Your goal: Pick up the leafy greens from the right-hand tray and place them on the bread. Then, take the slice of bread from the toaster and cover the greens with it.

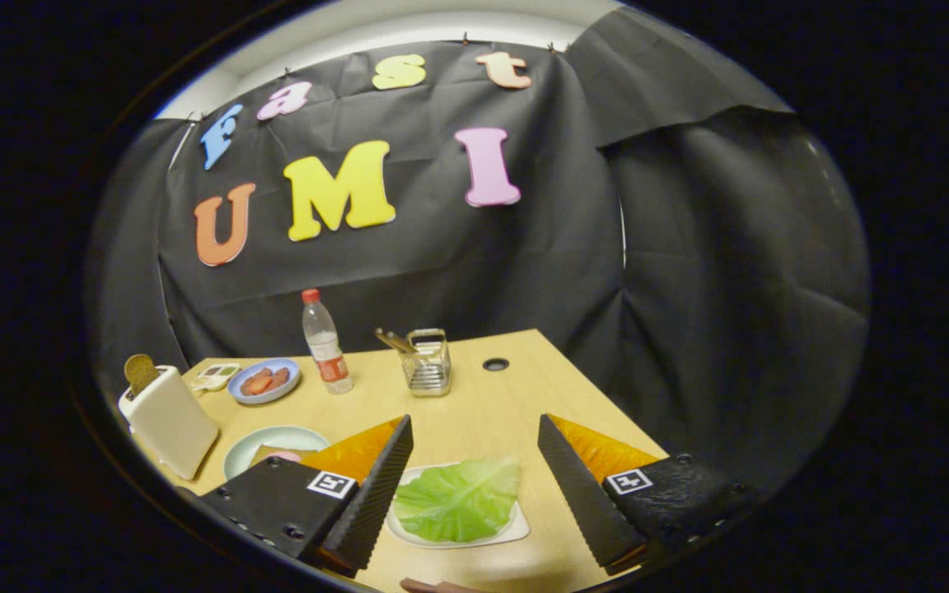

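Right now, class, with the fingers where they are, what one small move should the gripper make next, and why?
Probably lower the gripper straight down onto the leafy greens. Its fingers stand open with the leaf lying between them on the white tray, not yet touched, so coming down to close on it looks like the step due.
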The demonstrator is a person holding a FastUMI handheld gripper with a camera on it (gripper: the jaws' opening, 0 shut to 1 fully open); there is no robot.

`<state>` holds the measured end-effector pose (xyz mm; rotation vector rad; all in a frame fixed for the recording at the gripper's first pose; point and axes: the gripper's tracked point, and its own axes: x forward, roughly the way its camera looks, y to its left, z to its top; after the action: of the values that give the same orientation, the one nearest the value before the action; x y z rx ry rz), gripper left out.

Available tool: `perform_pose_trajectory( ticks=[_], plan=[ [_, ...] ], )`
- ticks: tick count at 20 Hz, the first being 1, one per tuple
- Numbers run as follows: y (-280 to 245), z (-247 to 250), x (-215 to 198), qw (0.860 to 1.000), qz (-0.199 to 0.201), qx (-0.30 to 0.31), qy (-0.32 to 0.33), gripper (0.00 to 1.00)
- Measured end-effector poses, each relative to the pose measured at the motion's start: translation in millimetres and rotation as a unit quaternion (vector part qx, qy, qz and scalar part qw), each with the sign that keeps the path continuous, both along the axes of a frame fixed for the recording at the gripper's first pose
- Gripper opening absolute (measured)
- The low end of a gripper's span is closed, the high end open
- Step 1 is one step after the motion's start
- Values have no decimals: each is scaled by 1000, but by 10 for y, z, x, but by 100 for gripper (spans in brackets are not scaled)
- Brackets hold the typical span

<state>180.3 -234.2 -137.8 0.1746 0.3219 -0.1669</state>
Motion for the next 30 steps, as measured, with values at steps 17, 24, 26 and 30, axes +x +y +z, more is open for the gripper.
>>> perform_pose_trajectory(
  ticks=[17,24,26,30],
  plan=[
    [-49,-1155,482,982,15,49,182,39],
    [-106,-1079,444,983,-23,20,181,0],
    [-166,-1030,390,983,-37,14,177,1],
    [-189,-718,226,987,-60,12,151,0]
  ],
)
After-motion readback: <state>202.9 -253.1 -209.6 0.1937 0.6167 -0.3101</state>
